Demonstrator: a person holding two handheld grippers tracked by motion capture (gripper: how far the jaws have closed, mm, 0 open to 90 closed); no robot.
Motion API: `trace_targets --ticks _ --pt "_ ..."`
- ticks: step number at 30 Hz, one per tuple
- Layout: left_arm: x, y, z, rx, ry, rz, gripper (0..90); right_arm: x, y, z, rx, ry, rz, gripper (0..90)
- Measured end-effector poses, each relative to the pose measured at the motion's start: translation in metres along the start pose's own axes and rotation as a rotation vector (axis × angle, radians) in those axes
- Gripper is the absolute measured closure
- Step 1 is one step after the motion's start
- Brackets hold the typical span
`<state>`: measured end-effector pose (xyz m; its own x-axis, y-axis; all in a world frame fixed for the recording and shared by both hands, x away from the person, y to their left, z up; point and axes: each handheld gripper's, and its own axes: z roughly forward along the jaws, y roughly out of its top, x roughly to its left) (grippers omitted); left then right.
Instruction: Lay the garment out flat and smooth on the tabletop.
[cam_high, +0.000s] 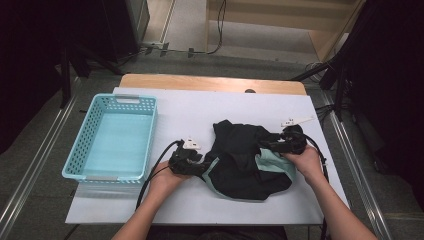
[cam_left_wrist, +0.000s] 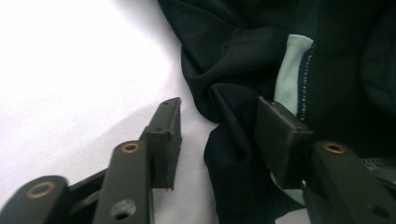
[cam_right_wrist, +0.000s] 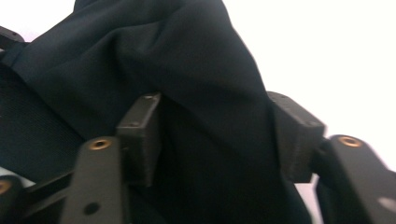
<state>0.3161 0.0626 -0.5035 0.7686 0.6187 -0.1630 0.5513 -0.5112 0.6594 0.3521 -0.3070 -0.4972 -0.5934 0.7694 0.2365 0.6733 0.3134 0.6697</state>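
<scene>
One black garment (cam_high: 245, 162), one blue basket (cam_high: 114, 137), two grippers — white table (cam_high: 190, 110).
Garment centre-right, basket empty at left; left gripper (cam_left_wrist: 217, 128) jaws wide, straddling a fold; right gripper (cam_right_wrist: 215, 140) jaws apart around bunched cloth — grip unclear.

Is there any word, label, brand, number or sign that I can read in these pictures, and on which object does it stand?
None can be read.
black garment: no print or tag text seen, plain black cloth with pale green trim.
blue basket: no lettering.
left gripper and right gripper: no markings legible.
</scene>
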Motion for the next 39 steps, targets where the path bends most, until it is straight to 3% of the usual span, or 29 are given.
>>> trace_targets --ticks 1,3,4,6,7,8,9,11,15,20,22,27,32,34,38,39 --pt "0.001 0.002 0.0 0.007 0.015 -0.052 61.2 -0.001 0.0 0.001 0.01 0.005 0.007 44.8" --pt "0.002 0.003 0.0 0.01 0.008 -0.074 70.9 -0.001 -0.001 0.0 0.022 0.008 0.034 51.4" --pt "0.005 0.003 0.002 0.017 -0.041 -0.116 78.0 -0.002 -0.001 0.0 0.025 0.013 0.049 54.5" --pt "0.008 0.002 0.004 0.012 -0.078 -0.173 83.6 -0.005 -0.002 0.0 0.05 0.034 0.094 63.9" --pt "0.008 0.002 0.004 0.012 -0.078 -0.173 84.7 -0.005 -0.002 0.0 0.05 0.034 0.094 63.9" --pt "0.01 0.003 0.004 0.017 -0.095 -0.179 85.5 -0.007 -0.003 -0.002 0.071 0.045 0.102 73.6" --pt "0.01 0.003 0.004 0.021 -0.098 -0.178 86.0 -0.008 -0.003 -0.003 0.075 0.051 0.103 77.4" --pt "0.011 0.005 0.003 0.02 -0.103 -0.174 86.9 -0.007 -0.001 -0.008 0.075 0.064 0.104 79.5" --pt "0.013 0.011 -0.002 -0.015 -0.125 -0.187 87.7 -0.002 0.004 -0.021 0.047 0.044 0.081 80.2" --pt "0.015 0.024 -0.016 -0.074 -0.123 -0.179 87.9 0.002 0.008 -0.04 -0.012 0.022 0.076 80.2" --pt "0.016 0.035 -0.025 -0.107 -0.116 -0.154 88.0 0.002 0.008 -0.046 -0.033 0.015 0.078 80.3" --pt "0.02 0.05 -0.035 -0.138 -0.1 -0.136 88.5 0.005 0.009 -0.062 -0.082 -0.001 0.096 80.3" --pt "0.029 0.063 -0.047 -0.188 -0.091 -0.15 88.6 0.01 0.012 -0.071 -0.111 -0.009 0.095 80.2" --pt "0.036 0.076 -0.055 -0.221 -0.086 -0.166 88.6 0.013 0.015 -0.077 -0.126 -0.017 0.095 80.3" --pt "0.038 0.09 -0.058 -0.223 -0.068 -0.149 88.6 0.013 0.019 -0.084 -0.138 -0.017 0.098 80.6" --pt "0.038 0.101 -0.059 -0.219 -0.053 -0.13 88.6 0.012 0.022 -0.09 -0.152 -0.029 0.101 80.6"
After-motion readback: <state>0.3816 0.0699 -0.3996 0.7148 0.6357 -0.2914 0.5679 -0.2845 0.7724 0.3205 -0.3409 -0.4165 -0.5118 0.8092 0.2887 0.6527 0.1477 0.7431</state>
